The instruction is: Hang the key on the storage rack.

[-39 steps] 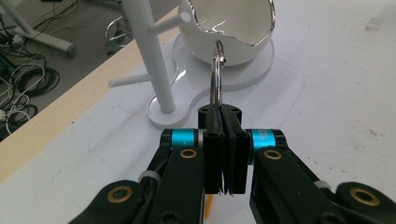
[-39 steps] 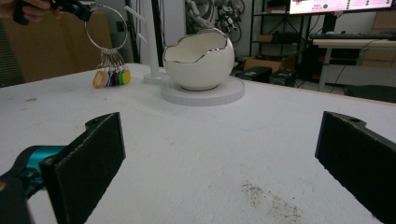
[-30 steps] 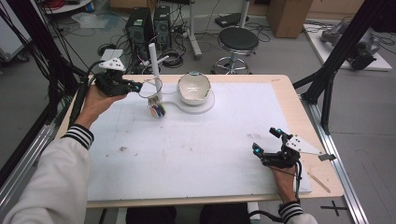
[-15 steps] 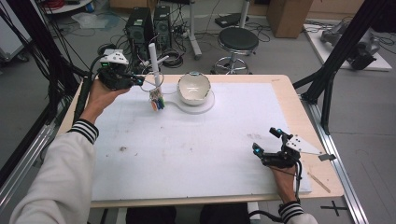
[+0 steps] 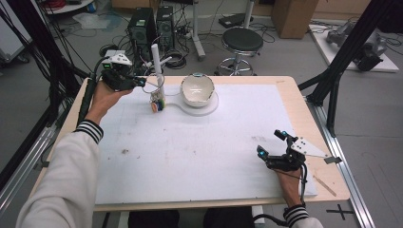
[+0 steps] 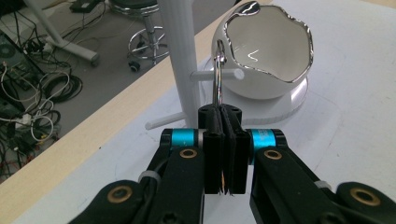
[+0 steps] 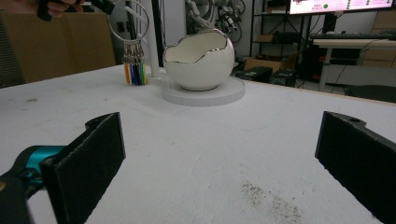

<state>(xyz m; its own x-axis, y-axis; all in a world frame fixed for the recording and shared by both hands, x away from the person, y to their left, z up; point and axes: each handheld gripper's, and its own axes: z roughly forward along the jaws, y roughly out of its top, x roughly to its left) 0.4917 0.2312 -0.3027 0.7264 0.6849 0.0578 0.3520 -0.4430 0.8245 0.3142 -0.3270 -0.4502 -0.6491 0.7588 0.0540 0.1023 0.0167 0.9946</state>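
Observation:
My left gripper (image 5: 141, 82) is shut on a metal key ring (image 5: 153, 84) at the table's back left. Several coloured tags (image 5: 158, 104) hang from the ring. In the left gripper view the ring (image 6: 218, 79) crosses a short peg (image 6: 231, 73) of the white stand (image 6: 180, 56); whether it hangs on the peg I cannot tell. The right gripper view shows the ring (image 7: 128, 18) and its tags (image 7: 133, 72) beside the stand's post. My right gripper (image 5: 270, 143) rests open on the table's front right, its jaws wide apart around nothing (image 7: 224, 154).
A white egg-shaped bowl (image 5: 197, 89) with a silver rim sits on a round white base (image 5: 209, 108) just right of the stand (image 5: 155, 66). A white mat (image 5: 190, 156) covers the wooden table. A stool (image 5: 242, 40) and computer cases stand beyond the far edge.
My left gripper has lifted the key ring a little toward the stand's peg, the tags rising with it. The right gripper has stayed put.

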